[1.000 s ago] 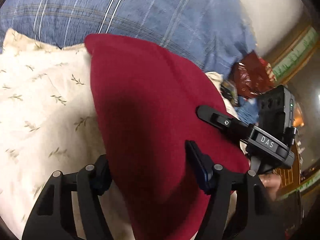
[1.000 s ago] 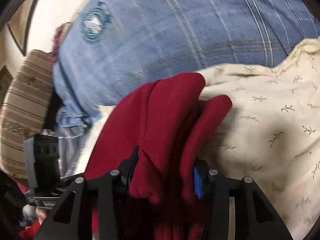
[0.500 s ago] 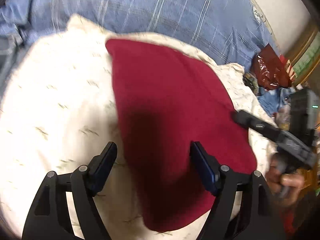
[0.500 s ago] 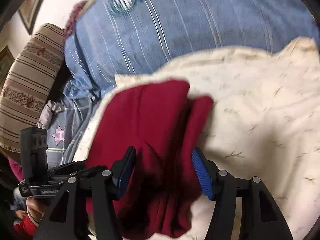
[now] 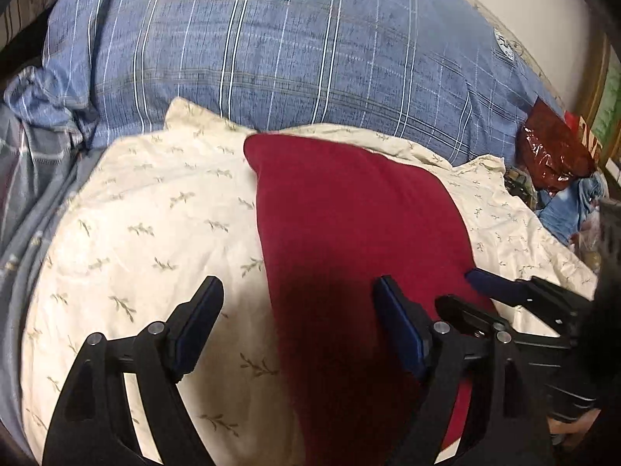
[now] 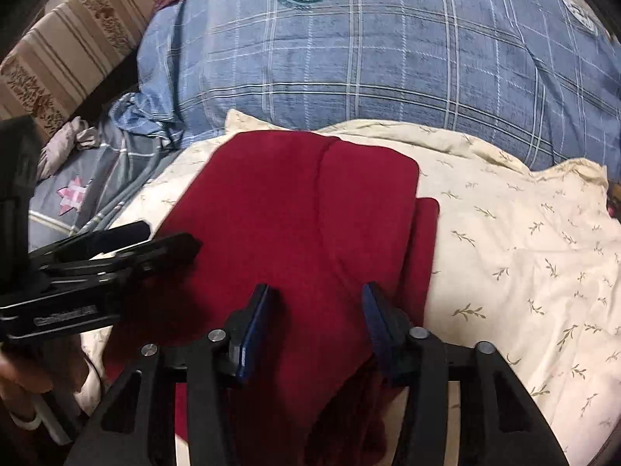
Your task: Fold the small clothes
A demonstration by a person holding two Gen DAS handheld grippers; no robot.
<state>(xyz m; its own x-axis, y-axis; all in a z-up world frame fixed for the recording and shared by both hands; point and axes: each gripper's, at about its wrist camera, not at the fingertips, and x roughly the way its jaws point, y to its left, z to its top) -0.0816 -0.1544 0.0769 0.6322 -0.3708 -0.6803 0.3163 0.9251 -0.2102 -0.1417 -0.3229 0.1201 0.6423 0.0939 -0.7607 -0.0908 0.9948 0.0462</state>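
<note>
A dark red garment lies folded and flat on a cream leaf-print cloth. My left gripper hovers over the garment's near left edge. Its jaws are opening, and the pads touch neither the edge nor the cream cloth seen between them. In the right wrist view the red garment shows a second layer peeking out on its right side. My right gripper stands over its near part with jaws closing. Red cloth shows between the pads, which do not press it. Each gripper shows in the other's view: right gripper, left gripper.
A blue plaid duvet rises behind the cream cloth. Grey bedding and a striped brown cushion lie at the left. A shiny dark red bag and blue clothes sit at the right. A person's hand holds the left gripper.
Both grippers let go of the red garment and drew back from it. The garment now lies flat on the cream cloth instead of hanging bunched in the jaws.
</note>
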